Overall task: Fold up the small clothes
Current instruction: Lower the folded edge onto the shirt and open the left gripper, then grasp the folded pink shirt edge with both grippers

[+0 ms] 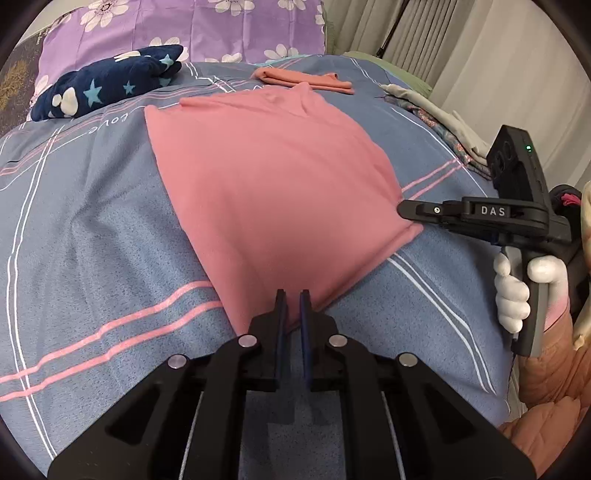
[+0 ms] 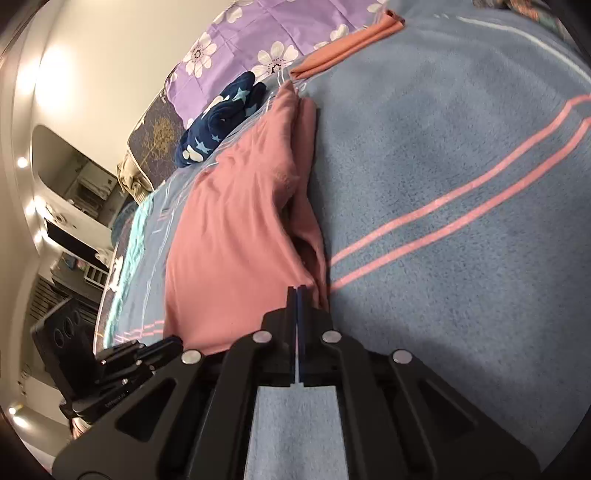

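Note:
A pink garment (image 1: 269, 184) lies spread on the blue striped bedsheet (image 1: 92, 240); it also shows in the right wrist view (image 2: 229, 236). My left gripper (image 1: 293, 295) sits at its near corner, jaws slightly apart with the cloth's edge between them. My right gripper (image 2: 296, 290) is shut on the garment's right corner; it shows from the side in the left wrist view (image 1: 408, 209), held by a white-gloved hand (image 1: 511, 291). The left gripper's body shows at the lower left of the right wrist view (image 2: 147, 354).
A folded orange-pink cloth (image 1: 306, 79) lies beyond the garment. A navy star-print garment (image 1: 107, 83) lies at the back left by a purple flowered pillow (image 1: 207, 29). Piled fabrics (image 1: 439, 118) lie at the right edge of the bed.

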### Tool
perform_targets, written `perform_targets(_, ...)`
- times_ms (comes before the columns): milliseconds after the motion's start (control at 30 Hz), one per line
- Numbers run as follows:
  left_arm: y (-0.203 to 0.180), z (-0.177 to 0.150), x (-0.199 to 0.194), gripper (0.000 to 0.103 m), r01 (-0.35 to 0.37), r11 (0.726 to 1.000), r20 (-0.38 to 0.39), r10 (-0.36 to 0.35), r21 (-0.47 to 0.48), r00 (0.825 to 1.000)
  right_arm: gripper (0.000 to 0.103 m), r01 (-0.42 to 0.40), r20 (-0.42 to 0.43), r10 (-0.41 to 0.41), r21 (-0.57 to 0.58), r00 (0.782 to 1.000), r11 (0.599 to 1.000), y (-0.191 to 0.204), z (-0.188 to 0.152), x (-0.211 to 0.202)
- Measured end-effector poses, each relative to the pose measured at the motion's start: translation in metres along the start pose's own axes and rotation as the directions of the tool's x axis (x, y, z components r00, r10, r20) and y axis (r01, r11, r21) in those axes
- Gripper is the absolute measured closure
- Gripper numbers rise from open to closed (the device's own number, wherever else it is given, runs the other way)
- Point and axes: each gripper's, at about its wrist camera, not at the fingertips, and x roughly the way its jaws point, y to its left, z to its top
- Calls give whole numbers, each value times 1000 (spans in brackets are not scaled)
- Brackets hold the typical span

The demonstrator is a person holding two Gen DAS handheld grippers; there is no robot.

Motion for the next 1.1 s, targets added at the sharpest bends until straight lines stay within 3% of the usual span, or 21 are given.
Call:
perform_targets(133, -5, 8, -14, 94, 14, 1000, 30, -15, 20, 999, 91, 22, 11, -21, -73, 1000, 997, 17, 3, -9)
perform_targets(267, -12, 26, -22, 94, 32, 998, 81, -36, 52, 996, 89, 17, 62, -6, -181, 998, 983, 42, 21, -16)
perform_targets(333, -11, 31, -14, 93, 51, 998, 64, -54, 46, 996, 87, -31, 71, 47, -213, 996, 977, 51, 33, -15)
perform_targets(400, -10, 26, 6, 93, 89, 996, -7, -89, 31, 996, 86, -60, 62, 74, -211, 995, 976, 51, 40, -8)
perform_targets(433, -10, 22, 16, 93, 81, 996, -43, -80, 28, 996, 86, -47, 45, 58, -204, 997, 978, 47, 43, 1)
perform_targets(500, -10, 15, 19, 93, 81, 996, -13, -81, 35, 997, 94, 78, -5, -80, -177, 997, 981, 31, 43, 22)
perform_targets(533, -11, 14, 16, 92, 80, 996, -12, -80, 38, 997, 94, 88, -34, -94, -148, 995, 985, 16, 39, 32)
perform_targets(567, -11, 14, 14, 91, 79, 996, -11, -78, 40, 997, 95, 51, -25, -55, -135, 998, 990, 10, 36, 31)
perform_targets(733, -17, 23, 7, 81, 40, 996, -7, -39, 84, 999, 92, 32, -34, -38, -144, 999, 989, 13, 35, 19)
perform_targets(800, -17, 31, -2, 76, 33, 995, 37, -37, 96, 999, 88, -4, -17, 2, -141, 1000, 990, 18, 44, 8)
perform_targets(867, -14, 41, -8, 67, 13, 995, 76, -20, 100, 997, 81, 13, 18, -11, -160, 1000, 987, 21, 61, 1)
perform_targets(933, -6, 54, -10, 65, -32, 996, 106, 22, 88, 994, 73, 45, 41, -38, -169, 998, 985, 27, 80, 3)
perform_targets(1100, 37, 82, -2, 63, -106, 993, 116, 111, -42, 987, 70, 20, 16, -18, -91, 1000, 996, 6, 140, 33)
